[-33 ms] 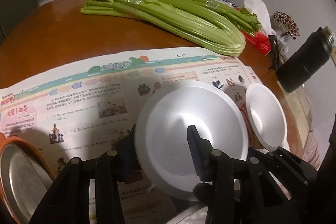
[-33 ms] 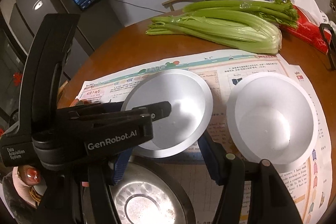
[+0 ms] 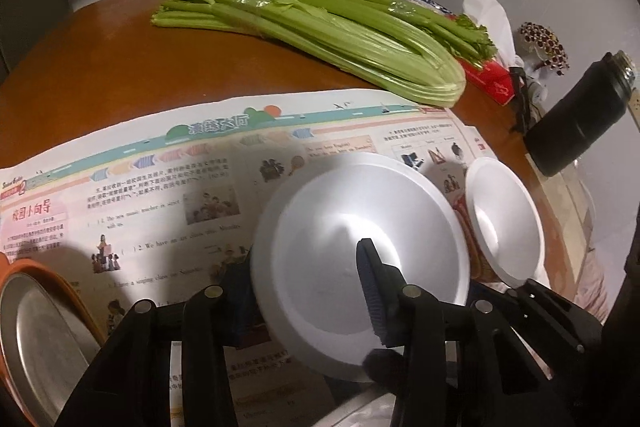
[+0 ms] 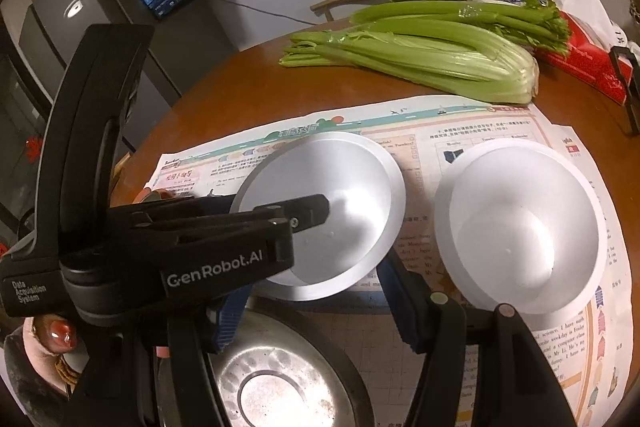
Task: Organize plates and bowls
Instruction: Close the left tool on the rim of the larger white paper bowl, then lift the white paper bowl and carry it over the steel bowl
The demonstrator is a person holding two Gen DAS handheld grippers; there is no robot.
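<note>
A white bowl (image 3: 344,247) sits tipped over the newspaper (image 3: 160,187). My left gripper (image 3: 304,263) is closing on the bowl's near wall. One blue pad is inside the bowl and the other finger is hidden behind the wall. In the right wrist view the same bowl (image 4: 352,219) leans with the left gripper's finger (image 4: 308,211) inside it. A second white bowl (image 4: 520,223) stands flat on the paper to its right. My right gripper (image 4: 320,307) hangs open over a steel dish (image 4: 280,387) with nothing between its pads.
A bunch of celery (image 3: 340,35) lies across the far half of the round wooden table (image 3: 100,67). A black flask (image 3: 580,115) and a red box (image 3: 492,83) stand at the right edge. An orange-rimmed steel plate (image 3: 36,347) is at near left.
</note>
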